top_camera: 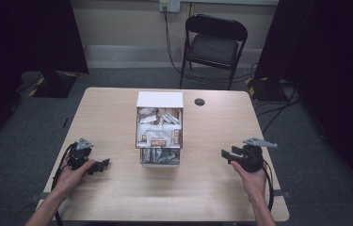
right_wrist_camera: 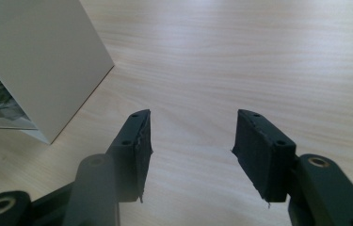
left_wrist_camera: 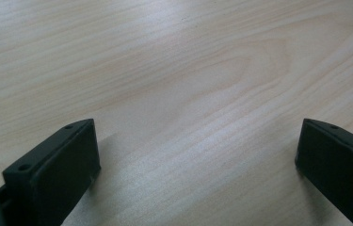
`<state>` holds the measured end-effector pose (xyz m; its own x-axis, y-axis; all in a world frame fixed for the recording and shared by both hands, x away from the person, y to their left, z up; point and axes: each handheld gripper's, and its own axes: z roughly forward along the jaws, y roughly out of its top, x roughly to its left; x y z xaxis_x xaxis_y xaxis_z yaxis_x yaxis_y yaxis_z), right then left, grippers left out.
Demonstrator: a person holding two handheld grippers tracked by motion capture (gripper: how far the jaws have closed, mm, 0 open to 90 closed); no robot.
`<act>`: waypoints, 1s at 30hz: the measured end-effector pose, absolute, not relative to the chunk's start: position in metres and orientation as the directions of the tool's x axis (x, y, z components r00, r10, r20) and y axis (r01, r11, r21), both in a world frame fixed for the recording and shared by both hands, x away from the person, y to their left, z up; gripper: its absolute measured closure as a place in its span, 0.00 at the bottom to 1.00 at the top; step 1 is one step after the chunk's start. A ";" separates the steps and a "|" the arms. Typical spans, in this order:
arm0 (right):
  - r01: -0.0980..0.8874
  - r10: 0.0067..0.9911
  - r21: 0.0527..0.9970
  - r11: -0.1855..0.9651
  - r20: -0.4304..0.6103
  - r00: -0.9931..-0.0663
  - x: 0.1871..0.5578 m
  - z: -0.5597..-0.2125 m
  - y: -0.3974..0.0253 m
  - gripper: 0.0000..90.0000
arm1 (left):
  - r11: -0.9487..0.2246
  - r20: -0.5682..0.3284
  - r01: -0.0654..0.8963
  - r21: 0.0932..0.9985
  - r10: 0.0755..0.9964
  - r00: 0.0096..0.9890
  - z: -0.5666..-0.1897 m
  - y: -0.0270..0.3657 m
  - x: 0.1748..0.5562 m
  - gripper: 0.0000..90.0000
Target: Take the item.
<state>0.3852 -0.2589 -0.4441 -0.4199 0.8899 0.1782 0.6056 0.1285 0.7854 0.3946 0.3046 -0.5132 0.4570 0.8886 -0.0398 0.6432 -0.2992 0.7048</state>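
The left gripper (top_camera: 103, 164) rests low on the pale wood counter (top_camera: 108, 108), held in the person's left hand (top_camera: 73, 176), its jaws pointing toward the box in the middle. In the left gripper view its two black jaws stand wide apart with nothing but bare wood grain between and ahead of them.

The right gripper (top_camera: 226, 154) sits on the opposite side, held in the right hand (top_camera: 252, 179), its jaws aimed back toward the same box. In the right gripper view (right_wrist_camera: 190, 141) the jaws are parted to a moderate gap, narrower than the left pair, and grip nothing; wood shows between them.

The white box (top_camera: 160, 100) stands between the two grippers, well apart from each. It is open on top, packed with packets (top_camera: 157, 136), some white and some with brown and orange print. From the right gripper, the box (right_wrist_camera: 37, 61) lies ahead and to the left of its jaws, its plain white side wall facing the camera, and a little of the crumpled contents is visible at the far left edge.

Beyond the box a small dark round cap (top_camera: 199, 101) is set in the counter. A black folding chair (top_camera: 214, 44) stands on the floor past the far edge.
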 end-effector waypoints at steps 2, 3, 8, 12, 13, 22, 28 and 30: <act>0.601 0.887 0.790 0.121 0.186 -0.422 0.385 -0.441 -0.260 0.52 | -0.299 -0.039 0.643 0.705 0.889 0.457 -0.513 0.305 0.395 0.00; 0.600 0.886 0.791 0.117 0.191 -0.423 0.385 -0.439 -0.261 0.52 | -0.299 -0.039 0.643 0.705 0.889 0.457 -0.513 0.305 0.395 0.00; 0.568 0.880 0.819 0.086 0.205 -0.428 0.384 -0.425 -0.264 0.47 | -0.299 -0.039 0.643 0.705 0.889 0.457 -0.513 0.305 0.395 0.00; 0.559 0.869 0.826 0.071 0.224 -0.442 0.384 -0.415 -0.265 0.49 | -0.299 -0.039 0.643 0.705 0.889 0.457 -0.513 0.305 0.395 0.00; 0.559 0.869 0.826 0.071 0.224 -0.442 0.384 -0.415 -0.265 0.49 | -0.299 -0.039 0.643 0.705 0.889 0.457 -0.513 0.305 0.395 0.00; 0.539 0.846 0.840 0.058 0.245 -0.473 0.378 -0.393 -0.251 0.55 | -0.299 -0.039 0.643 0.705 0.889 0.457 -0.513 0.305 0.395 0.00; 0.526 0.838 0.849 0.058 0.244 -0.487 0.377 -0.382 -0.246 0.56 | -0.299 -0.039 0.643 0.705 0.889 0.457 -0.513 0.305 0.395 0.00; 0.516 0.831 0.855 0.059 0.244 -0.500 0.376 -0.376 -0.244 0.57 | -0.299 -0.039 0.643 0.705 0.889 0.457 -0.513 0.305 0.395 0.00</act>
<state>0.3760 -0.2436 -0.3764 -0.5001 0.8308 0.2443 0.5160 0.0593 0.8545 0.3947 0.3046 -0.5132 0.4570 0.8886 -0.0395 0.6427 -0.2992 0.7052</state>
